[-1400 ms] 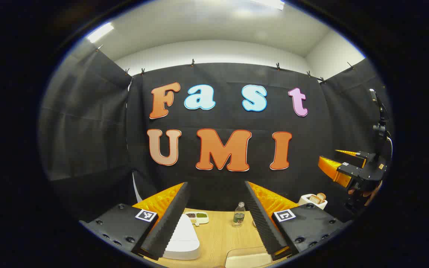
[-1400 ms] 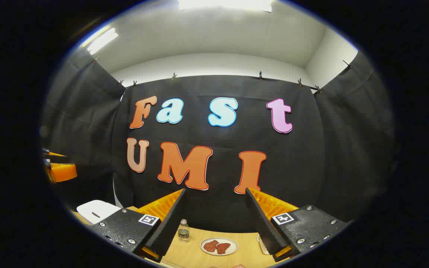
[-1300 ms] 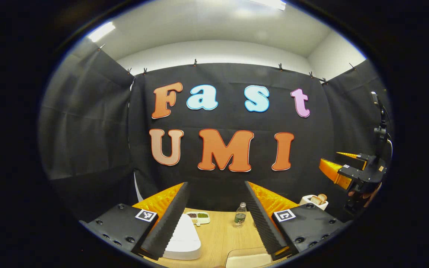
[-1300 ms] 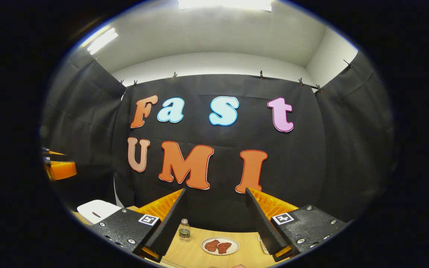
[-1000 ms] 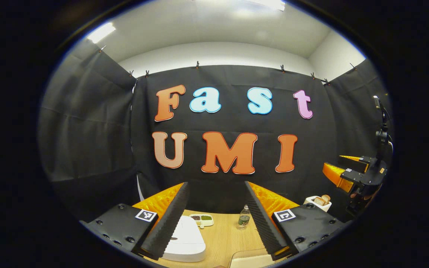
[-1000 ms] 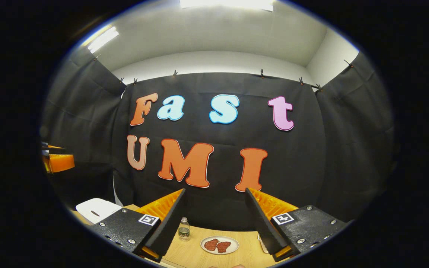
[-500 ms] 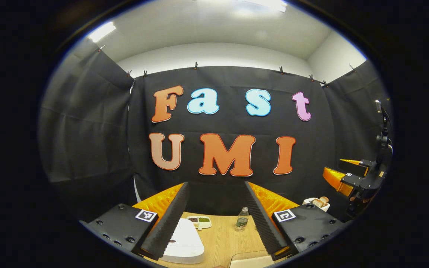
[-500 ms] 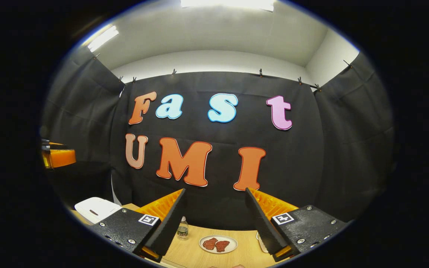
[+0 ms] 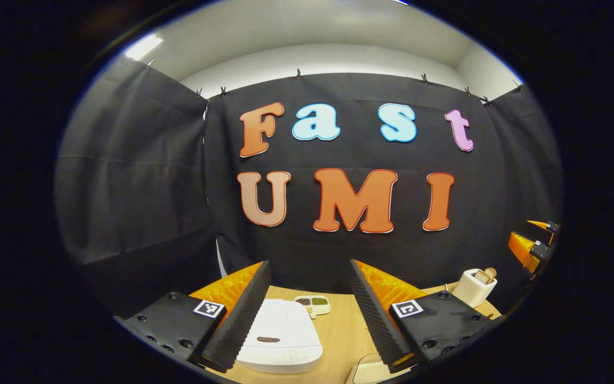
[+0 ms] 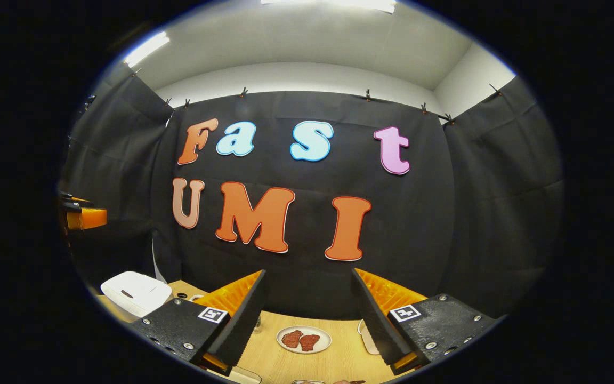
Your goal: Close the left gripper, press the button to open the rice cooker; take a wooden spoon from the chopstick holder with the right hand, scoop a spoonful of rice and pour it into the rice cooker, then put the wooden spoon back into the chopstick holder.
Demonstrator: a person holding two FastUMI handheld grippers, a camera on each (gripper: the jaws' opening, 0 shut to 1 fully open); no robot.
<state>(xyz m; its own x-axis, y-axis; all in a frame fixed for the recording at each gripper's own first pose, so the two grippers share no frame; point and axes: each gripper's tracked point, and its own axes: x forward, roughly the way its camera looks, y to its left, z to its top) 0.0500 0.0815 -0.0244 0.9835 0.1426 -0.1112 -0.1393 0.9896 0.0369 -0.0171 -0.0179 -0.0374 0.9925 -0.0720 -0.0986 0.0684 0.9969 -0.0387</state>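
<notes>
My left gripper point(image 9: 309, 314) hung above the table point(image 9: 339, 336) with its fingers spread wide and nothing between them. Just beyond and below its tips lay the rice cooker point(image 9: 280, 341), white, lid down, its dark button point(image 9: 268, 340) facing up and untouched. Past the cooker stood a small divided dish point(image 9: 312, 304) of grains. Off to the right was a white holder point(image 9: 475, 288) with pale pieces standing in it; I could not tell whether this was the chopstick holder. My right gripper point(image 10: 307, 325) was likewise spread and empty, held over a plate point(image 10: 304, 340) bearing reddish-brown pieces, with the cooker well off to its left. By my judgement the task had scarcely begun. The left fingers had yet to close and the button to be pressed. Fetching the spoon, scooping, pouring and returning the spoon all remained.
</notes>
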